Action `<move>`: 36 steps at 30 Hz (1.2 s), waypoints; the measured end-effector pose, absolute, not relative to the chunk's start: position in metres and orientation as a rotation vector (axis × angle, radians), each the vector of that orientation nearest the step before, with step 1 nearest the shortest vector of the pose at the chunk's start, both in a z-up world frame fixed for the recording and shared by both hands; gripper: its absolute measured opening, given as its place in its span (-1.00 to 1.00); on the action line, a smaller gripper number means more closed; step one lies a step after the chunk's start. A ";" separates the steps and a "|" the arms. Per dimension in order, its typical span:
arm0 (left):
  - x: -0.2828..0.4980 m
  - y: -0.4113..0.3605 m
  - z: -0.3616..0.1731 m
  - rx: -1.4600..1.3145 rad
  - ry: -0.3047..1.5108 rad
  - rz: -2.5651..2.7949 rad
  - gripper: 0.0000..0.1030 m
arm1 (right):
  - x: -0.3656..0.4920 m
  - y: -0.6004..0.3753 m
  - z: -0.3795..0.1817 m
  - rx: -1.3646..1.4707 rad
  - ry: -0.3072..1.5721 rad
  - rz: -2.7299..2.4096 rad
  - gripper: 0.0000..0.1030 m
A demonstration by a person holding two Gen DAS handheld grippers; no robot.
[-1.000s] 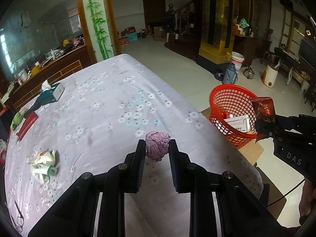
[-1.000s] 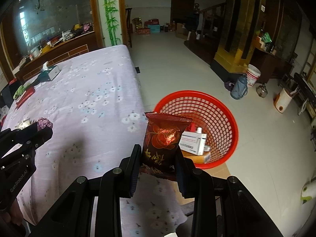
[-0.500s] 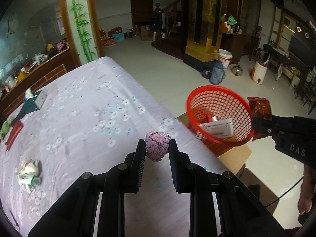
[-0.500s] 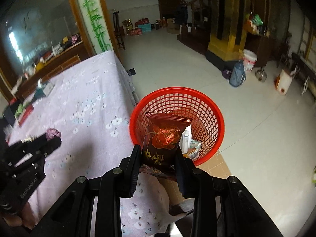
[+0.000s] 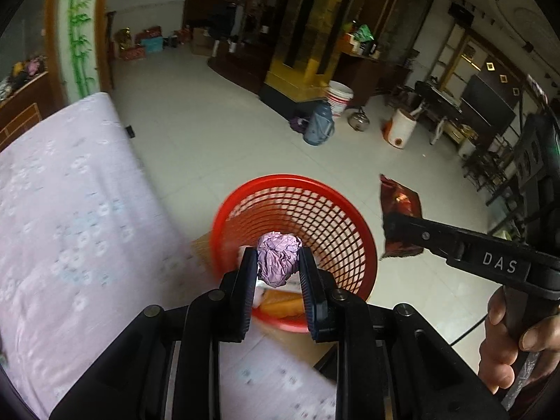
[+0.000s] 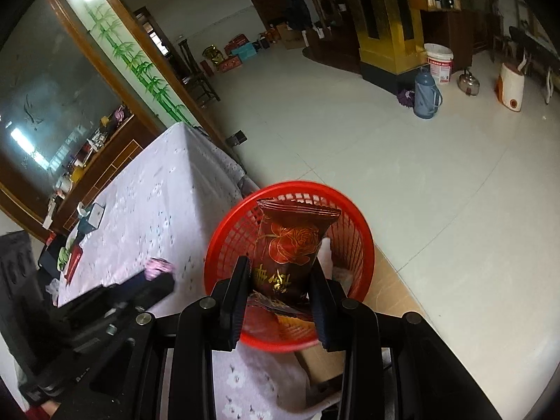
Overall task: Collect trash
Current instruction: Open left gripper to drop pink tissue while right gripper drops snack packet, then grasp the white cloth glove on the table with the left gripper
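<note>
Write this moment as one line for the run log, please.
left claw: shut on purple paper ball | right claw: shut on red snack packet | both in line with red basket | nothing released

Red basket [image 5: 336, 210]: glossy plastic mesh. Purple wad [image 5: 278, 257]: crumpled, matt paper. Snack wrapper [image 6: 292, 248]: shiny foil. Table [image 5: 70, 210] cover: matt floral cloth. Left claw [image 5: 276, 273]: matt black plastic. Floor [image 6: 385, 147]: smooth tile.
</note>
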State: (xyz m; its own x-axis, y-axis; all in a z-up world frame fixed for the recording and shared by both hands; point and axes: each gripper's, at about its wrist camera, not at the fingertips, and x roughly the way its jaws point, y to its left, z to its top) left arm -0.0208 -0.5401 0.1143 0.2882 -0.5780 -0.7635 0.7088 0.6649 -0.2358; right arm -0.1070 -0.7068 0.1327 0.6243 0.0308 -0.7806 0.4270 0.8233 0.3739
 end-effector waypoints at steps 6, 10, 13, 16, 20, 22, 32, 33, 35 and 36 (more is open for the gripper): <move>-0.014 -0.548 0.112 0.133 0.955 -0.840 -0.12 | -0.083 -0.723 0.129 0.584 0.883 -0.233 -0.07; -0.015 -0.525 0.116 0.124 0.947 -0.796 -0.12 | -0.083 -0.717 0.133 0.570 0.873 -0.219 -0.07; -0.020 -0.500 0.115 0.120 0.948 -0.749 -0.08 | -0.081 -0.700 0.131 0.562 0.892 -0.168 -0.07; -0.028 -0.467 0.112 0.113 0.960 -0.694 -0.06 | -0.075 -0.673 0.127 0.541 0.921 -0.106 -0.07; -0.035 -0.422 0.108 0.103 0.970 -0.619 -0.06 | -0.067 -0.625 0.119 0.518 0.968 -0.021 -0.07; -0.036 -0.401 0.109 0.088 0.970 -0.583 -0.06 | -0.062 -0.598 0.117 0.503 0.992 0.029 -0.07; -0.045 -0.279 0.114 -0.012 0.970 -0.416 -0.06 | -0.046 -0.478 0.118 0.390 1.044 0.179 -0.07; -0.045 -0.266 0.114 -0.021 0.970 -0.397 -0.06 | -0.045 -0.468 0.118 0.385 1.048 0.190 -0.07; -0.046 -0.239 0.113 -0.045 0.973 -0.360 -0.06 | -0.043 -0.451 0.118 0.378 1.055 0.207 -0.07; -0.046 -0.224 0.112 -0.059 0.974 -0.339 -0.06 | -0.042 -0.441 0.119 0.371 1.057 0.214 -0.07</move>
